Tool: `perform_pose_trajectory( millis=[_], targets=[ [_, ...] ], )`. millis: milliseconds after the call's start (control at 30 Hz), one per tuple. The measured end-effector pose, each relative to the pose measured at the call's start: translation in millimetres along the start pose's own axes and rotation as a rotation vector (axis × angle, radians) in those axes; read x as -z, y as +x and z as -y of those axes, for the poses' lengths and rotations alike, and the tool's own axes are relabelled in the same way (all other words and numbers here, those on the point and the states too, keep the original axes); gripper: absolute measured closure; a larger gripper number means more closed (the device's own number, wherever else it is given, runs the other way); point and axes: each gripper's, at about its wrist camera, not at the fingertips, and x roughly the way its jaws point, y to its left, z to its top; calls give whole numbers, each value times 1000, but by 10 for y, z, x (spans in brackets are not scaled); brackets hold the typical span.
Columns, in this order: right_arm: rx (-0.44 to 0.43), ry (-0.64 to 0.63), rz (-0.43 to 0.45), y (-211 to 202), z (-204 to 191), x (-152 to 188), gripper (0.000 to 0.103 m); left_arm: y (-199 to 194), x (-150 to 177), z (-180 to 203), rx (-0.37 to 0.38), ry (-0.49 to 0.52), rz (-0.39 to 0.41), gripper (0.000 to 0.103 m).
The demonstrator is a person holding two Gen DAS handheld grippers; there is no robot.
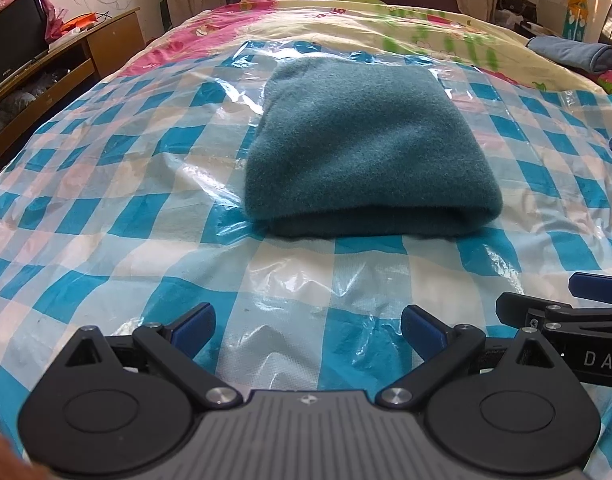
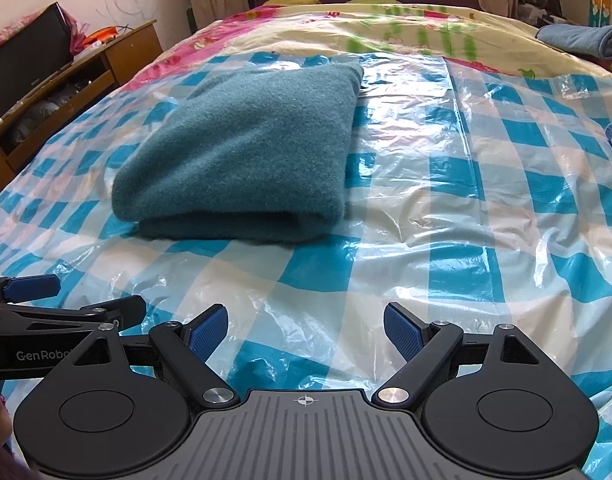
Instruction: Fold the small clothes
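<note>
Both claws sit spread wide and holding nothing, the left gripper (image 1: 308, 326) with the folded green cloth (image 1: 366, 148) straight ahead in mid-frame, the right gripper (image 2: 306, 330) seeing it up and left, so the left looks nearer.

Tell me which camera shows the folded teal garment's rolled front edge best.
Left wrist: the teal garment sits centred, its front fold facing the camera squarely. Right wrist shows the same garment off to the left, at an angle.

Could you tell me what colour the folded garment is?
Dark teal folded garment, clearest in the left wrist view.
</note>
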Motion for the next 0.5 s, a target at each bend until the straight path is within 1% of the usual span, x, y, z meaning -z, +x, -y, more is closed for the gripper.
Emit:
perform_pose_trajectory(
  millis=[500],
  targets=[
    [0, 0, 0, -4, 5, 3, 16, -1, 3, 11, -3, 5, 0, 0]
  ],
)
